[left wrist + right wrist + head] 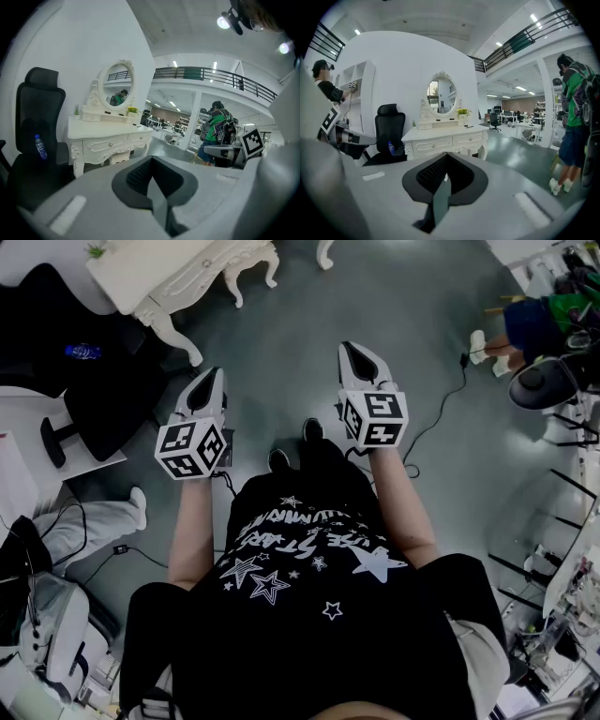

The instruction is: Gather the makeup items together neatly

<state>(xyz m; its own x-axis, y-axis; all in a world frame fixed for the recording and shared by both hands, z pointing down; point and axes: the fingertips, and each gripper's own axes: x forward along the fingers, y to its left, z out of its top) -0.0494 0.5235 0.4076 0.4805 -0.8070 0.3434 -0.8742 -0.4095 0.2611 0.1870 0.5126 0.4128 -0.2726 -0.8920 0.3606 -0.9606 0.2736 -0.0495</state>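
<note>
White vanity (169,273), beyond left tongs (212,377), right tongs (353,350)

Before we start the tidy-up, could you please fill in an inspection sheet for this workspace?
Surface: white dressing table with an oval mirror, standing ahead of both grippers.
Job's things: nothing seen clearly; the small things on the tabletop are too small to tell.
Clutter: blue bottle on the black office chair beside the table.
Grippers: left gripper shut, empty; right gripper shut, empty.
Cables: black cable across the floor on the person's right.
Surroundings: person in a green top at the right; open office beyond.
</note>
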